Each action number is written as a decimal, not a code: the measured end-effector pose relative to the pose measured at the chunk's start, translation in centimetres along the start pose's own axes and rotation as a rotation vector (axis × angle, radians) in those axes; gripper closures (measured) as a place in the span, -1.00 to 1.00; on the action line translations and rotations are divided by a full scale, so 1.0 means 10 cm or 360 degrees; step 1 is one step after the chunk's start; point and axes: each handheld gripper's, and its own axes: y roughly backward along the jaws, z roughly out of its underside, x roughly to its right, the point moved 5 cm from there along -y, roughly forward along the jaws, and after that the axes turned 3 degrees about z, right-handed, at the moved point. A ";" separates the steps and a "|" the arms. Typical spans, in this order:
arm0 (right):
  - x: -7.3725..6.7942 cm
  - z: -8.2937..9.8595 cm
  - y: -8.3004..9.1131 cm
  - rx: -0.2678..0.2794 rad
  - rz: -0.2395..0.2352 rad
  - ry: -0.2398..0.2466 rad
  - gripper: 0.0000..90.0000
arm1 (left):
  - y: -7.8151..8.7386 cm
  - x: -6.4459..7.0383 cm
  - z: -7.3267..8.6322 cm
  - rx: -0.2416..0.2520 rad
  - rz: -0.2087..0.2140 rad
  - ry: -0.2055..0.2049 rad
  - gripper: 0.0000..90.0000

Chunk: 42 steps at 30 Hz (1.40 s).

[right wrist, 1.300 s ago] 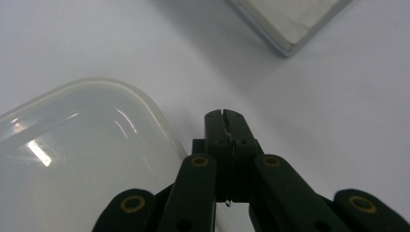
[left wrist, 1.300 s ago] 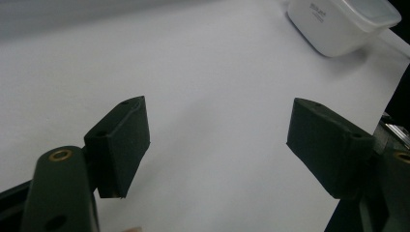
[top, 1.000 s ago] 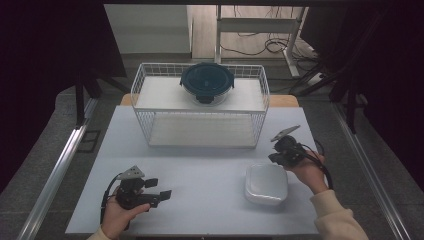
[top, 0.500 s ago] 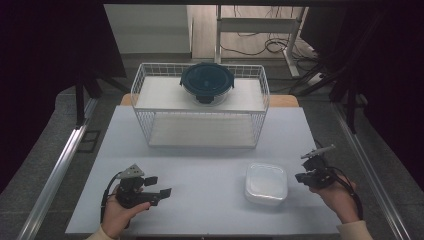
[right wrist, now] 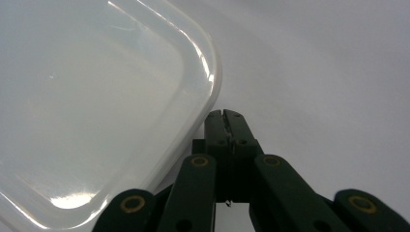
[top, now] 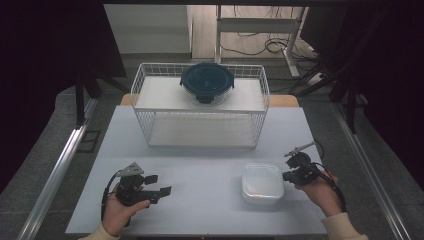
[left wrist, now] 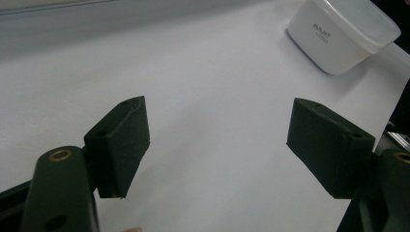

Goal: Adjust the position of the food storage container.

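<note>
1. A white plastic box (top: 262, 183) with its lid on sits on the table (top: 210, 160), near the front right.
2. The right gripper (top: 289, 174) rests just beside the box's right edge, its jaws pressed together on nothing.
3. The left gripper (top: 160, 185) is held low at the front left, well apart from the box, jaws spread wide and empty.
4. A wire basket (top: 200, 134) at the back holds a dark round container (top: 207, 82).

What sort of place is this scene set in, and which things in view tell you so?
Probably a lab or recording workspace, not a kitchen: a plain white table ringed by dark curtains, loose cables on the floor beyond it, and a person holding the left gripper and right gripper.
</note>
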 end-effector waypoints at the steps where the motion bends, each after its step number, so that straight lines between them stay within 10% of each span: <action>1: -0.03 -0.03 -0.01 -0.0005 -0.0002 0.0016 0.99 | 0.01 0.00 0.00 -0.0001 -0.0002 0.0000 -0.50; 25: -1.17 -0.98 -0.40 -0.0014 -0.0188 0.0569 0.99 | 0.09 -0.10 0.03 0.0034 -0.0037 0.0046 -0.50; 33: -1.40 -1.12 -0.48 0.0009 -0.0248 0.0749 0.99 | 0.08 -0.11 0.04 0.0028 -0.0036 0.0047 -0.50; 42: -1.46 -1.15 -0.49 0.0026 -0.0255 0.0779 0.99 | 0.08 -0.12 0.05 0.0025 -0.0042 0.0049 -0.50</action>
